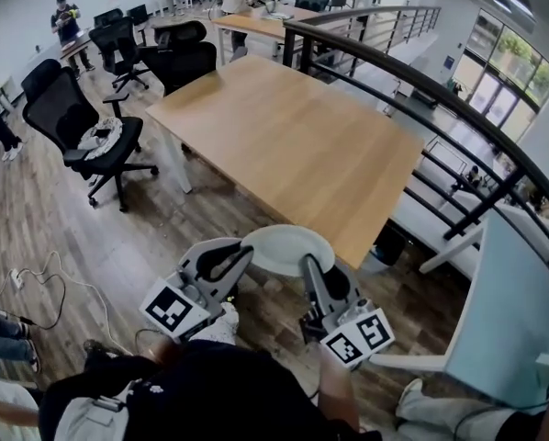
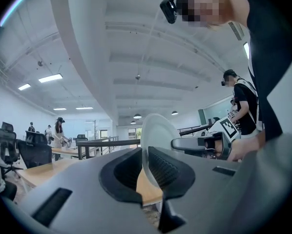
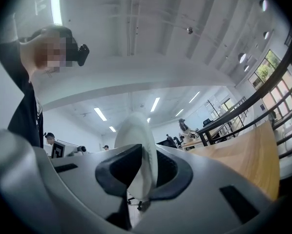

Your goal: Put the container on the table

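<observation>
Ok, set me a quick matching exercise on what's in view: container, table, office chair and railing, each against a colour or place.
Things:
1. container
2. table
3. office chair
4. railing

Descriptions:
A. black, standing on the floor left of the table
B. white, gripped by the left hand-held gripper and the right hand-held gripper
C. light wood top
D. dark bars running along the table's right side

Pairs: 1-B, 2-C, 3-A, 4-D
</observation>
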